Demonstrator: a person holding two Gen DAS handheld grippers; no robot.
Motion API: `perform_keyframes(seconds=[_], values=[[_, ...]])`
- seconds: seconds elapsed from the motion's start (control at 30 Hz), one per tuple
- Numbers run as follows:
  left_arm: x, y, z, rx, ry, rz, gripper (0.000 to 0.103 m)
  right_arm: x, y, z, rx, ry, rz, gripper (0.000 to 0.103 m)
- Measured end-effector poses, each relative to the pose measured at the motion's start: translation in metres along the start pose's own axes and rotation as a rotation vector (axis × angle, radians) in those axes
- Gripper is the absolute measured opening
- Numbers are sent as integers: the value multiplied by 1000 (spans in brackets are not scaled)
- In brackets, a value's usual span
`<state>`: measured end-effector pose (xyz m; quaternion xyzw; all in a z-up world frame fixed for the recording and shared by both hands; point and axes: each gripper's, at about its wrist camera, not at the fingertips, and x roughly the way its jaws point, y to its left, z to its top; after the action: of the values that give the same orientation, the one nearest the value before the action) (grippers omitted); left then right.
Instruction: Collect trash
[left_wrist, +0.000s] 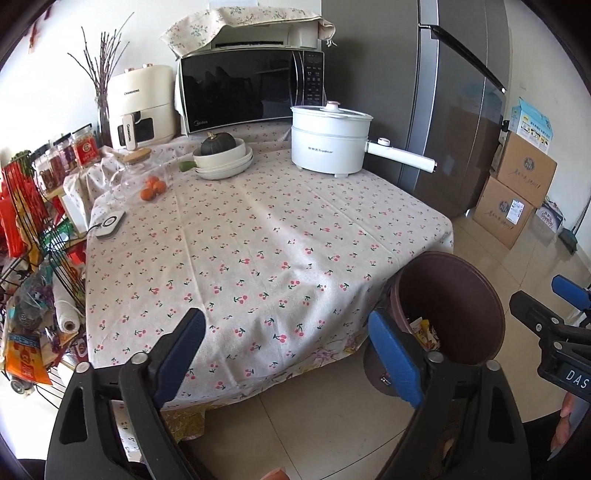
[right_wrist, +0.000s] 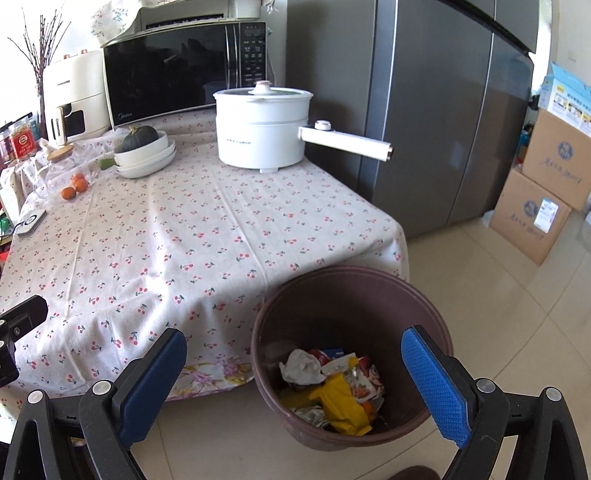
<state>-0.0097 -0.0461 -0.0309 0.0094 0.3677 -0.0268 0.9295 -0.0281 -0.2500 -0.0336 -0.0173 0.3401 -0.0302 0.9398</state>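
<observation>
**Trash in the bin, table looks cleared**

The brown bin (right_wrist: 351, 354) stands on the tiled floor just beside the table (right_wrist: 184, 240) corner, and the trash (right_wrist: 332, 387) lies at its bottom: a crumpled white tissue, yellow and printed wrappers. Both tongs are spread wide with nothing between their pads: the left gripper (left_wrist: 288, 354) hangs over the table edge, the right gripper (right_wrist: 295, 376) over the bin's mouth. On the cherry-print cloth only household things show: a white pot (right_wrist: 262, 125), stacked bowls (right_wrist: 147, 155) with a squash, a few oranges (right_wrist: 75, 186). No loose litter is visible there, though the far left edge is too distorted to be sure. The collecting appears done, or nearly so
</observation>
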Motion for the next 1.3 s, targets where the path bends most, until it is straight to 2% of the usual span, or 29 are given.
perform_keyframes(seconds=[0.07, 0.2, 0.57, 1.3], values=[[0, 0, 1, -4, -3, -5, 103, 1, -1, -1, 5, 6, -4, 99], [-2, -4, 2, 12, -11, -6, 103, 2, 0, -2, 0, 12, -17, 102], [-2, -4, 0, 7, 5, -28, 103, 2, -8, -1, 29, 15, -42, 102], [-3, -6, -1, 10, 22, -56, 103, 2, -11, 1, 31, 10, -39, 103]])
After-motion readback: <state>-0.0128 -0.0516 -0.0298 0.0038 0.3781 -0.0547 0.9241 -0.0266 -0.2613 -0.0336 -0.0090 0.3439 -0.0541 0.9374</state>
